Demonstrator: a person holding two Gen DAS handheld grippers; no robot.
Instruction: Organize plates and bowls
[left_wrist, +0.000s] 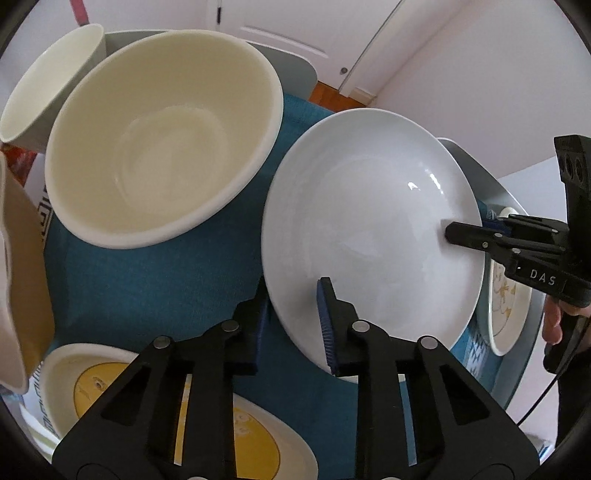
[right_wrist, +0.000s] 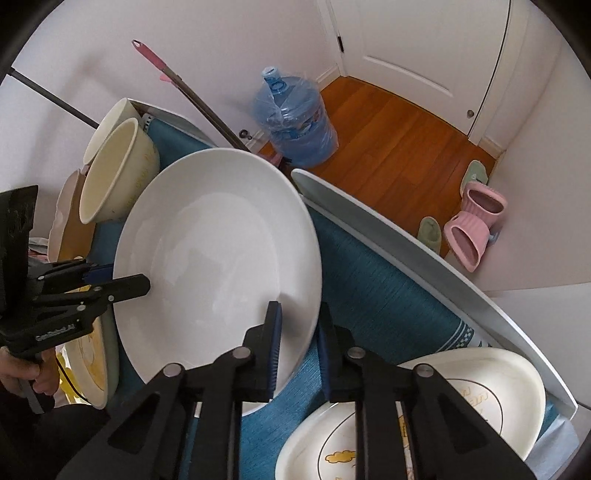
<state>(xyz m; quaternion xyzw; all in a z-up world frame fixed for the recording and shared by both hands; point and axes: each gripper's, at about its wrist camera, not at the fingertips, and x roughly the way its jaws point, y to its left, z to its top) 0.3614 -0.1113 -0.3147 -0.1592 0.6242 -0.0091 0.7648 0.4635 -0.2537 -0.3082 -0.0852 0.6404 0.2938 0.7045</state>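
A large white plate (left_wrist: 369, 229) hangs tilted above the blue placemat (left_wrist: 155, 280), held at two edges. My left gripper (left_wrist: 295, 325) is shut on its near rim, one finger over and one under. My right gripper (right_wrist: 299, 339) is shut on the opposite rim of the same plate (right_wrist: 218, 258); it shows in the left wrist view (left_wrist: 465, 236) at the right. A big cream bowl (left_wrist: 162, 144) sits just left of the plate, with a second cream bowl (left_wrist: 48, 81) behind it.
A yellow-centred plate (left_wrist: 110, 384) lies under my left gripper. Two white cartoon plates (right_wrist: 461, 398) lie under my right gripper near the table's rim (right_wrist: 406, 236). A tan dish (left_wrist: 22, 280) stands at the left. On the floor are a water jug (right_wrist: 295, 122) and slippers (right_wrist: 476, 221).
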